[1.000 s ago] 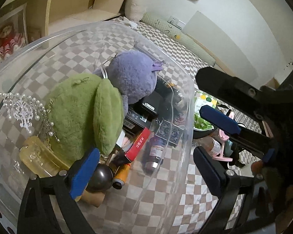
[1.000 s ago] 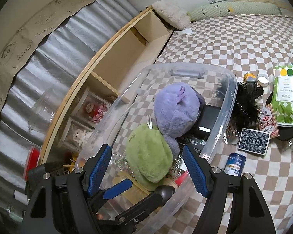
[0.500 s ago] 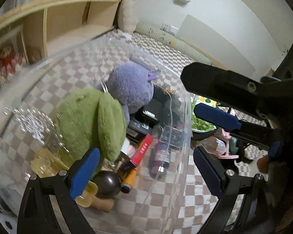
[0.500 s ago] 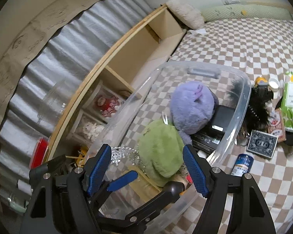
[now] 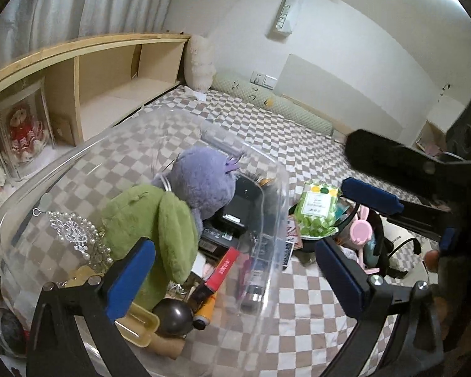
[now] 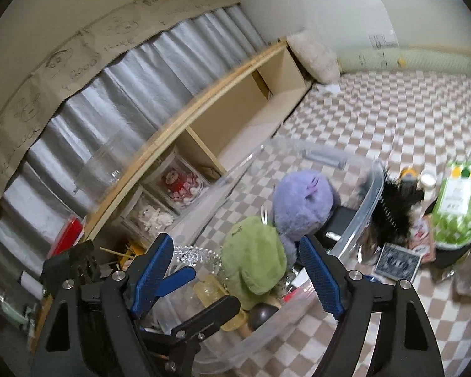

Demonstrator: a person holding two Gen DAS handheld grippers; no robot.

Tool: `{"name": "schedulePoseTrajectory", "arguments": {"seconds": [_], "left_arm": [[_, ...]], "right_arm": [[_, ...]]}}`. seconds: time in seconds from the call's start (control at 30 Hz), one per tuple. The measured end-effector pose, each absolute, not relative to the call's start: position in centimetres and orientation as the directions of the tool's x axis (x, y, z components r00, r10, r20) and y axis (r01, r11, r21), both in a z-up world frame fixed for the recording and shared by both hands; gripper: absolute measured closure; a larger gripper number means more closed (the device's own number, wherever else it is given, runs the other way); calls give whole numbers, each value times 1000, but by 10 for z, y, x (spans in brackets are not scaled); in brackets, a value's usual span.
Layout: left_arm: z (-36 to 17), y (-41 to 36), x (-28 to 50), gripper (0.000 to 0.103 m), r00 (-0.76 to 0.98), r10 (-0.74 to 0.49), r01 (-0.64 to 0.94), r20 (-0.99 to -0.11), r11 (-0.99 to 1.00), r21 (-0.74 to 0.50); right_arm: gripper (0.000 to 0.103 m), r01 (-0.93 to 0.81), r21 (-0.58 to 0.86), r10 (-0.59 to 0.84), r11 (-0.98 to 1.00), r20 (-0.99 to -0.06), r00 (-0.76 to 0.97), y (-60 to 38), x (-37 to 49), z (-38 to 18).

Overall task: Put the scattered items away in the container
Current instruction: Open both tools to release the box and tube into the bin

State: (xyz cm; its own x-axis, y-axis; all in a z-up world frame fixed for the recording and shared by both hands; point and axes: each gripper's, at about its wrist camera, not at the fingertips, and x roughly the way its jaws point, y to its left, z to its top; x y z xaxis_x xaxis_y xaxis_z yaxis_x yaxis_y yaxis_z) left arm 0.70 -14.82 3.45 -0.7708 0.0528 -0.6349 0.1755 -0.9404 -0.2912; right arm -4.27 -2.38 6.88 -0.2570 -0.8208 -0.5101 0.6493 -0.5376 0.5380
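checkered bed [image 5: 267, 132]: clear container [image 5: 279, 188] between wide left tongs [image 5: 235, 273].

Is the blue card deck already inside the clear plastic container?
No, the blue card deck lies on the checkered bedcover outside the clear plastic container, close beside its wall.

Left wrist view: looks forward and downward from close behind the near end of the clear container [image 5: 276, 188], toward the far wall; its own blue-padded fingers [image 5: 128, 278] frame the lower edge. Right wrist view: set just to the right, angled down and leftward across the same container [image 6: 354, 220] toward the wooden shelf [image 6: 235, 119]. Shared field — the green plush [image 5: 154, 229] [image 6: 254, 262], the purple plush [image 5: 204, 182] [image 6: 301, 204] and the checkered bedcover [image 5: 267, 125] [image 6: 376, 110].
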Motion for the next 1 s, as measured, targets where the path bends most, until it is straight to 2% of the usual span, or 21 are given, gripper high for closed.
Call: {"name": "schedulePoseTrajectory", "arguments": {"seconds": [0.03,0.1,0.23,0.3,0.5,0.73,1.0], "left_arm": [[35,-147,6,0,-774,51,174,-631,-941,-289],[38,-143,6,0,-782,47,168,-621,-945,-283],[42,-135,5,0,-797,39,151,-603,-954,-261],[45,-131,4,0,-806,18,155,-592,-958,-241],[53,-124,4,0,-827,10,148,-561,-960,-236],[57,-113,1,0,-839,-11,142,-544,-970,-199],[60,-95,-4,0,-847,-19,115,-531,-982,-149]], "right_arm": [[12,654,536,-825,-534,-499,-265,-21,-42,71],[5,669,521,-832,-529,-472,-291,-11,-38,78],[5,694,467,-825,-547,-439,-355,5,-31,90],[0,697,451,-821,-558,-426,-381,15,-29,94],[0,709,311,-758,-633,-433,-488,43,-23,98],[0,670,221,-687,-708,-433,-583,77,-22,92],[0,605,203,-621,-770,-457,-637,115,-29,76]]}}
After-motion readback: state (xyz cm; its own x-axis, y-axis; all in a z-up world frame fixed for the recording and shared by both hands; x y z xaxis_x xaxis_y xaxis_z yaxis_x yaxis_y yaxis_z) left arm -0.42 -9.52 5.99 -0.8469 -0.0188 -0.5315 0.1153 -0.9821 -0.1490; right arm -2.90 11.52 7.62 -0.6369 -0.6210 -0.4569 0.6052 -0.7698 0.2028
